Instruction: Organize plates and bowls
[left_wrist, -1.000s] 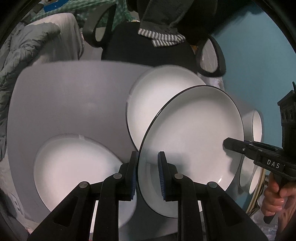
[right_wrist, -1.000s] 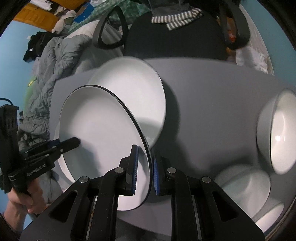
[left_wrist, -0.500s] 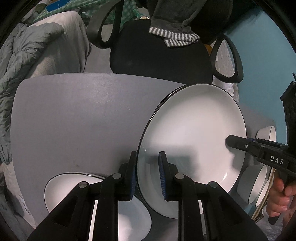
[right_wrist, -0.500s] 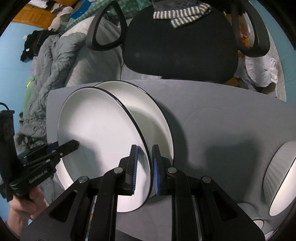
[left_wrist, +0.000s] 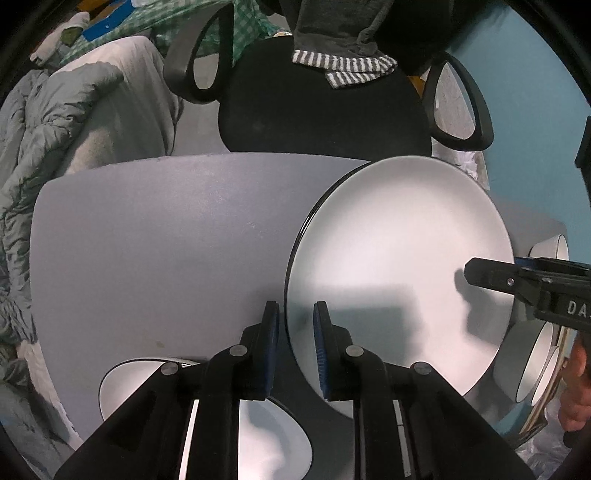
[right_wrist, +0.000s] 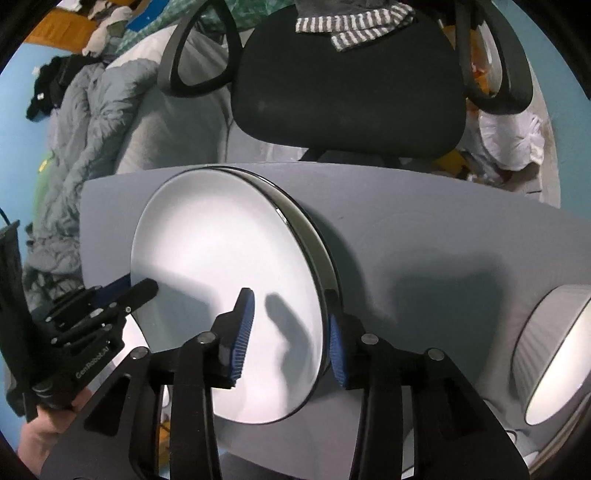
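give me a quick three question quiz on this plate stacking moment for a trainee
1. True or false: the right tool is clamped tight on the top plate.
2. What lies directly under the top plate? A) a folded cloth B) a second plate C) a tray
3. Fill in: the top plate's rim is pinched by the ___ tool.

Key
1. False. The right tool's jaws have just been opening. The rim sits between the pads, which stand clear of it.
2. B. A second dark rim shows just beneath.
3. Left: the left tool grips the near rim.
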